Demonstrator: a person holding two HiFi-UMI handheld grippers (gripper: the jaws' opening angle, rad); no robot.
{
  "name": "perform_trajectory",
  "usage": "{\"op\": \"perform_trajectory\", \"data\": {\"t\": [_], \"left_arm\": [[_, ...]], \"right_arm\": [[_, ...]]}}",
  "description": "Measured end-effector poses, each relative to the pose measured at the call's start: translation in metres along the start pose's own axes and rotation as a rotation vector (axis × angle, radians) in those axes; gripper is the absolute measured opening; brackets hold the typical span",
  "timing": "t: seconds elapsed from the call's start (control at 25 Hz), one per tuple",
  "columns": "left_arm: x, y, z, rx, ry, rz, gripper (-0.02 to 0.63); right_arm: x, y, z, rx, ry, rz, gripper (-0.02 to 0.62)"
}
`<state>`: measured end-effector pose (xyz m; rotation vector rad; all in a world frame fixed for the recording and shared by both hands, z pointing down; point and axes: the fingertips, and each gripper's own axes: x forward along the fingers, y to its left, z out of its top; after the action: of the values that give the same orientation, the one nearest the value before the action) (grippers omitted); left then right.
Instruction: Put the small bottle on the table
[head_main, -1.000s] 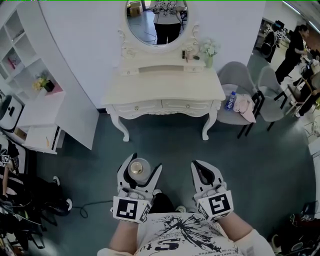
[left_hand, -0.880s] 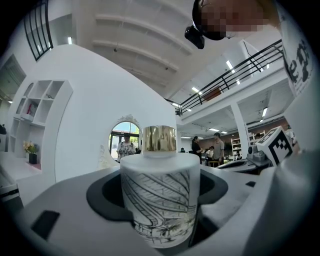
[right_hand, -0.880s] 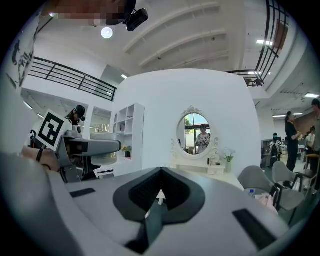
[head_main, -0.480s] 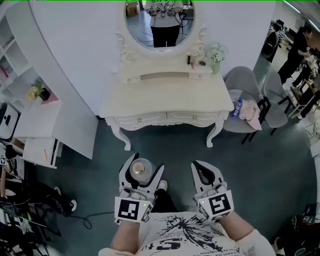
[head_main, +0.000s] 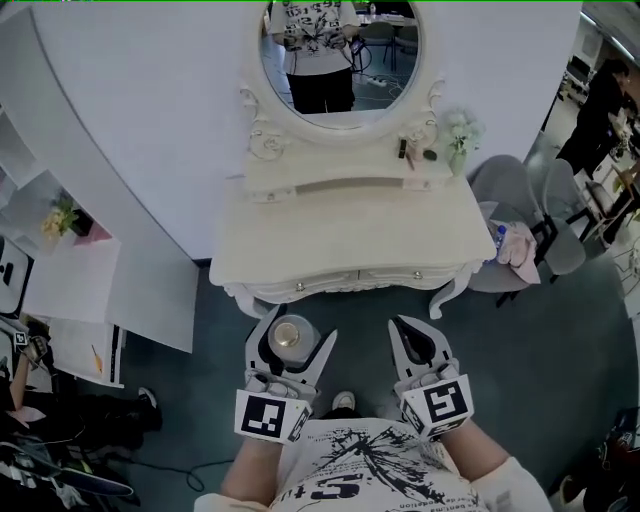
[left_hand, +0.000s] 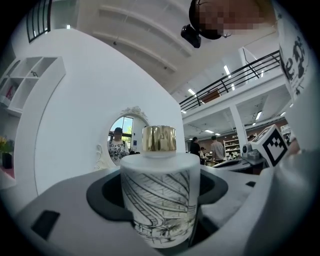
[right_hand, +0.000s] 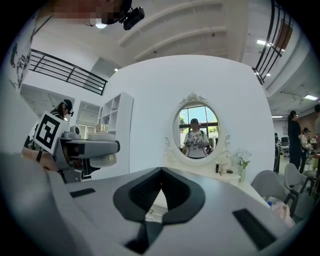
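The left gripper (head_main: 292, 336) clamps the small bottle (left_hand: 159, 200) just short of the table (head_main: 340, 250); setting it down remains, right gripper (head_main: 408, 332) closed, empty

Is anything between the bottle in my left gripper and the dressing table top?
Nothing visible. The frosted, gold-capped small bottle sits in the left gripper just short of the cream dressing table's bare front edge.

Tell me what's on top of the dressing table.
At the back of the table stands a mirror; a raised shelf holds a vase of flowers and two dark items, too small to identify. Anything behind the vase is covered.
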<state>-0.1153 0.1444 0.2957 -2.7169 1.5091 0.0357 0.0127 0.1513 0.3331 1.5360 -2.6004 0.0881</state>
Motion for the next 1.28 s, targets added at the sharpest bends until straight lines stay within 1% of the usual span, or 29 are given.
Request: {"op": "perform_trajectory", "data": {"t": [0.2, 0.44, 0.64, 0.88, 1.08, 1.16, 1.28], "left_arm": [[0.033, 0.042, -0.003, -0.013, 0.011, -0.007, 0.351], [0.080, 0.070, -0.023, -0.024, 0.030, 0.008, 0.351], [0.140, 0.090, -0.035, -0.021, 0.048, 0.047, 0.351], [0.223, 0.109, -0.045, -0.018, 0.061, 0.100, 0.351], [0.289, 0.119, -0.060, -0.022, 0.089, 0.126, 0.351], [0.310, 0.120, -0.068, -0.030, 0.103, 0.135, 0.351], [0.333, 0.124, -0.081, -0.045, 0.121, 0.138, 0.351]], "right_arm": [[0.053, -0.006, 0.009, 0.011, 0.010, -0.003, 0.017], [0.105, -0.036, 0.002, 0.003, 0.026, 0.012, 0.017], [0.158, -0.085, 0.004, 0.000, 0.026, 0.046, 0.017], [0.224, -0.150, 0.013, -0.038, 0.023, 0.107, 0.017], [0.270, -0.202, 0.012, -0.035, 0.030, 0.137, 0.017], [0.285, -0.216, 0.008, -0.054, 0.035, 0.164, 0.017], [0.302, -0.226, -0.006, -0.051, 0.081, 0.190, 0.017]]}}
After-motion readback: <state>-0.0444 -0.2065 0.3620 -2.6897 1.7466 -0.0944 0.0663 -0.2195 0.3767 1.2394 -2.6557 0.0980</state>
